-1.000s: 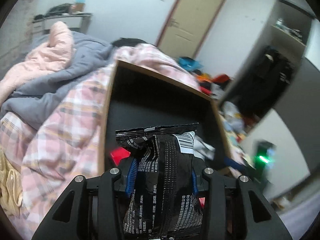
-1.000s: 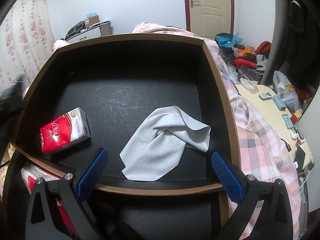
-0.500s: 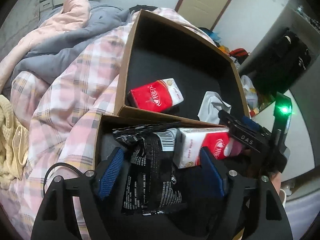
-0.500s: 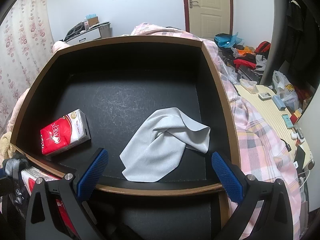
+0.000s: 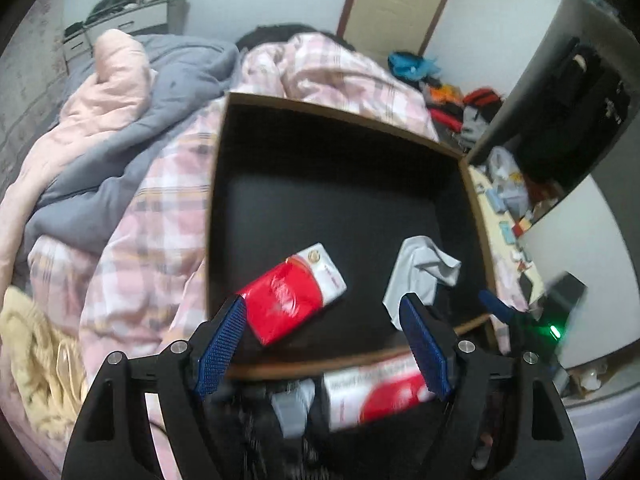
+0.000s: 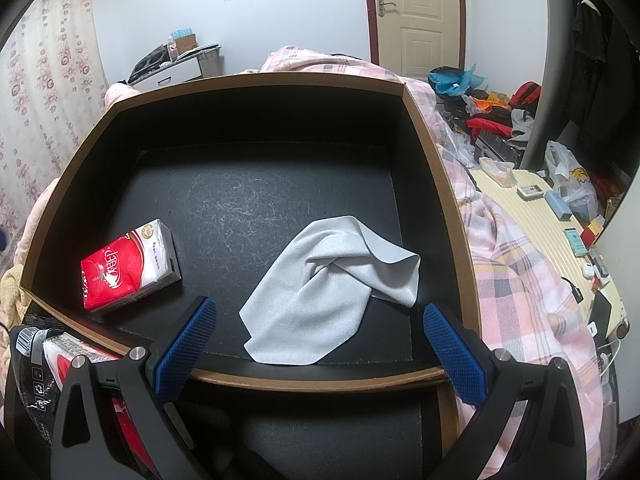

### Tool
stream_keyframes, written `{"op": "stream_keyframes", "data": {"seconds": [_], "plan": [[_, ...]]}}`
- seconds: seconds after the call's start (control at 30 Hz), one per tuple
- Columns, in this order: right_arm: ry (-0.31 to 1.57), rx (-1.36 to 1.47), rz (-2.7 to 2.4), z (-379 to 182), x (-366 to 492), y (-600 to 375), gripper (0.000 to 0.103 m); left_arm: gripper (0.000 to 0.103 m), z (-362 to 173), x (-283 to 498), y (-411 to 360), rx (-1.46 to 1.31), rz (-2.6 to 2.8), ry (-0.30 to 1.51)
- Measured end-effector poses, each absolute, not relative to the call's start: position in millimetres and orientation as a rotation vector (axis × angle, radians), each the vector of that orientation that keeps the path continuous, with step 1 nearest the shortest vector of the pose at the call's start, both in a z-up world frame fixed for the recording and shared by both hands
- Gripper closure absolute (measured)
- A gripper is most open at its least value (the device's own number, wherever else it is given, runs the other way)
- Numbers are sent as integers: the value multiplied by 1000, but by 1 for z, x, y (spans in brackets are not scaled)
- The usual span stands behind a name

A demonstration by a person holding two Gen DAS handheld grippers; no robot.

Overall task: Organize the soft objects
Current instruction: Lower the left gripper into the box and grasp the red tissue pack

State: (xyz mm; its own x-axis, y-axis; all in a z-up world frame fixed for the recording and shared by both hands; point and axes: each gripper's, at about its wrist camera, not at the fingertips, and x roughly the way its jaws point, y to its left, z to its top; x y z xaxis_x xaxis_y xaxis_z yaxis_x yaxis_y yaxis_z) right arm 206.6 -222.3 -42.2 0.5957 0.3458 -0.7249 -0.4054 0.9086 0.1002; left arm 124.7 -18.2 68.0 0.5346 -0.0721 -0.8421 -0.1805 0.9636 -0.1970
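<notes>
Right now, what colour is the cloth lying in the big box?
Pale grey, a plain cloth with no pattern; clearest in the right wrist view.

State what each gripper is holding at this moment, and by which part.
Nothing is held. The left gripper has just opened, nothing between its pads; the black snack bag lies in the near compartment. The right gripper hangs open over the grey cloth.

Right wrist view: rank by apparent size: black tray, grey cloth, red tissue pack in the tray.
1. black tray, by far the largest
2. grey cloth
3. red tissue pack, clearly smaller than the cloth
</notes>
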Motion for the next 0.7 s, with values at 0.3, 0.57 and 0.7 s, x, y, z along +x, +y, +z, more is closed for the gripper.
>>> {"op": "stream_keyframes", "data": {"seconds": [0.3, 0.57, 0.7], "plan": [[813, -88, 434, -41, 205, -221, 1, 27, 18, 181, -26, -102, 188, 1115], [815, -83, 434, -41, 206, -221, 1, 27, 2, 186, -49, 57, 197, 1162], [813, -85, 435, -41, 205, -221, 1, 27, 2, 185, -48, 67, 215, 1149]]}}
